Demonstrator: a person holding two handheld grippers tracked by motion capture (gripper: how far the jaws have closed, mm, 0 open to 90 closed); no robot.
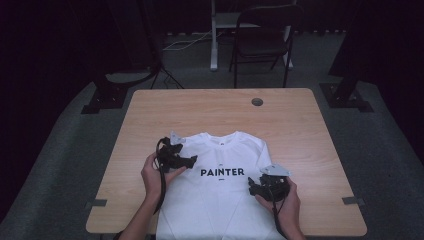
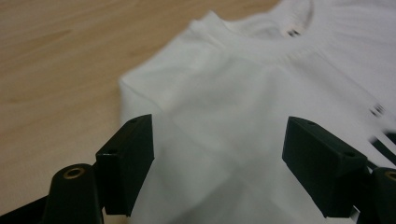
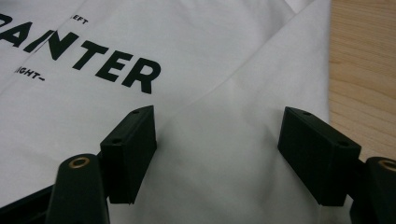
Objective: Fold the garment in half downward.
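The shirt [image 1: 220, 195] lies flat, print side up, on the near half of the table [image 1: 295, 125], collar away from the person and hem running off the near edge. Both sleeves appear already folded inward, so the step in hand is judged to be the lengthwise fold of the body.

The left gripper [image 1: 192, 161] hovers over the shirt's left shoulder area; in the left gripper view its jaws stand wide apart with cloth between and below them, nothing pinched. The right gripper [image 1: 251, 182] sits over the right side panel just below the lettering [image 1: 222, 172]; its jaws also stand wide apart, empty.

Next move, as judged: lower each gripper to a side edge, close on one cloth layer pair, then lift and carry toward the centre line.

Edges: in the right gripper view the shirt's right edge [image 3: 327, 70] runs just beside bare wood. The left edge [image 2: 122, 93] lies near the left jaw.

Open room: the far half of the table is bare except for a grommet [image 1: 257, 102]. A chair [image 1: 262, 40] stands well apart beyond.
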